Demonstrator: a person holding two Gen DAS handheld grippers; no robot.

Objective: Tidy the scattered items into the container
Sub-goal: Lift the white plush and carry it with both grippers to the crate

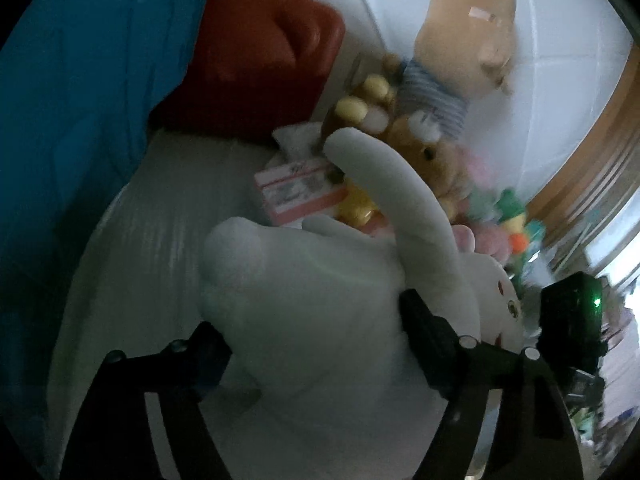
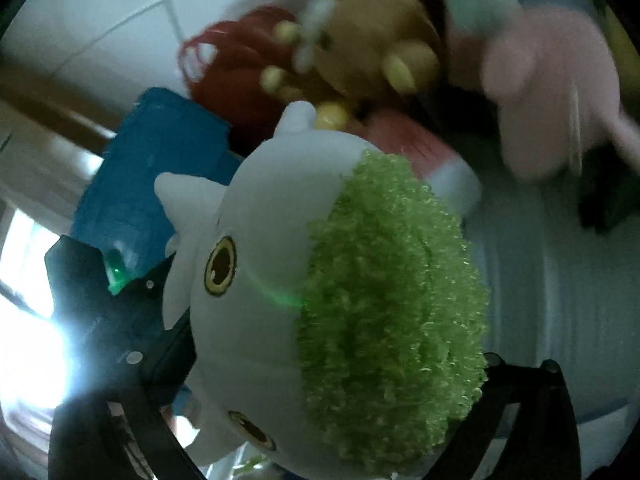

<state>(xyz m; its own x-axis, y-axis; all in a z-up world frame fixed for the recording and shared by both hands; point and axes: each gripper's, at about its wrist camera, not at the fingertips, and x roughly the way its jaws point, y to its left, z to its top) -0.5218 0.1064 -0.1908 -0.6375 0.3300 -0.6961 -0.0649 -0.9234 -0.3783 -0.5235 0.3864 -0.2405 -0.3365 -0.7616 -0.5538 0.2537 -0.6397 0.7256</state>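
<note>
A large white plush (image 1: 320,300) with a long limb sticking up fills the left wrist view; my left gripper (image 1: 320,336) is shut on its body. In the right wrist view the same white plush (image 2: 248,248), with round yellow eyes and a fuzzy green patch (image 2: 388,300), sits between the jaws of my right gripper (image 2: 332,368), shut on it. Behind lie a brown bear plush (image 1: 428,152), a tan plush with a striped scarf (image 1: 468,32), a pink plush (image 2: 552,88) and a pink-and-white box (image 1: 300,188). The container's pale ribbed wall (image 1: 132,256) curves around them.
A red plastic case with a handle (image 1: 264,52) stands at the back. A blue sheet or bag (image 1: 72,100) hangs on the left. White tiled floor (image 1: 560,80) and a wooden edge (image 1: 592,140) lie beyond. The other gripper's green light (image 1: 596,302) shows at right.
</note>
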